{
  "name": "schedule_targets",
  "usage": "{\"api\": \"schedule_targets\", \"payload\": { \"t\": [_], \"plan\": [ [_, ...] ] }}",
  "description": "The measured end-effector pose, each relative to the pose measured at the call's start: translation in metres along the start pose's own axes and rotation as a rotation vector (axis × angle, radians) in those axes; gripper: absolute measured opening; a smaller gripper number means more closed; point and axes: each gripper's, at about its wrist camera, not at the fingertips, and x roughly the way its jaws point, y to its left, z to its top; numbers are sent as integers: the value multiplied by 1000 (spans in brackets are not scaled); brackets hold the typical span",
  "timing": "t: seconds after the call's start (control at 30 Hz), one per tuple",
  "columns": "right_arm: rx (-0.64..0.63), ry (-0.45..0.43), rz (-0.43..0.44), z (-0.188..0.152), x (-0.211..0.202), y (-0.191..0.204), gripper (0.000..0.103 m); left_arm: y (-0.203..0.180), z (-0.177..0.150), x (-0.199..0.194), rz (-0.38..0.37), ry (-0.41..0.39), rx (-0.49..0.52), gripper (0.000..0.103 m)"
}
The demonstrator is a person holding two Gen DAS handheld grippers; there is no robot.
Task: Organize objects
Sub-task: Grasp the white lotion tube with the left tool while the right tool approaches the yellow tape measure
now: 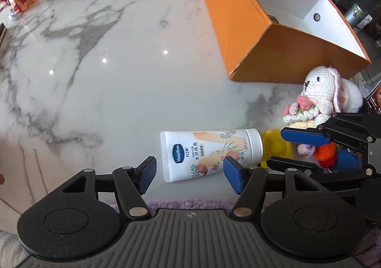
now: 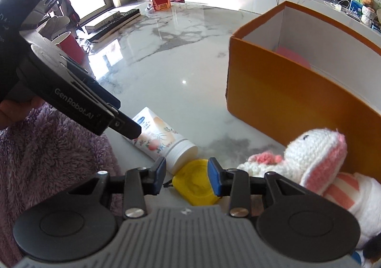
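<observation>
Left wrist view. The left gripper (image 1: 190, 174) hangs low in the frame with its jaws spread wide and nothing pressed between the blue pads. The lotion tube (image 1: 209, 155) lies flat on the marble tabletop (image 1: 107, 65), lower centre, crimped end toward the left, white screw cap toward the right. The tube is judged light, smooth and slightly slippery; its body is soft plastic that dents under pressure, while the cap is rigid. Recommended hold: across the mid-body, or near the cap shoulder where it resists collapse. At right, the right gripper (image 1: 289, 149) straddles a yellow lid-like piece (image 1: 277, 145). The crocheted rabbit (image 1: 321, 94) sits at right centre: soft yarn, compressible, non-fragile. The orange box (image 1: 238, 18) fills the upper right: stiff card, white inside, open top.

Right wrist view. The right gripper (image 2: 187, 178) sits low centre, jaws partly closed around the yellow piece (image 2: 195, 184); whether both pads press on it cannot be told. The piece looks like glossy moulded plastic, shallow and rounded, judged light and rigid; grip across its rim. The tube (image 2: 164, 139) lies just beyond, cap touching or nearly touching the yellow piece. The left gripper (image 2: 128, 127) enters from the upper left above the tube. The rabbit (image 2: 316, 156) lies at lower right against the box (image 2: 285, 91). A fuzzy purple sleeve (image 2: 47, 149) covers the lower left.
</observation>
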Motion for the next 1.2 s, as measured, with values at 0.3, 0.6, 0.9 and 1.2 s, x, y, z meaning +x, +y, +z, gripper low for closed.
{"api": "schedule_targets", "payload": {
  "t": [0.3, 0.6, 0.9, 1.2],
  "plan": [
    [74, 28, 5, 10, 17, -5, 15, 12, 1, 16, -69, 24, -72, 77],
    [126, 27, 1, 12, 21, -11, 12, 17, -8, 28, -104, 67, -95, 78],
    [140, 24, -5, 10, 19, -11, 11, 22, -17, 34, -152, 86, -157, 75],
    [148, 21, -20, 7, 16, -13, 6, 22, -19, -6, -149, -69, -196, 33]
  ]
}}
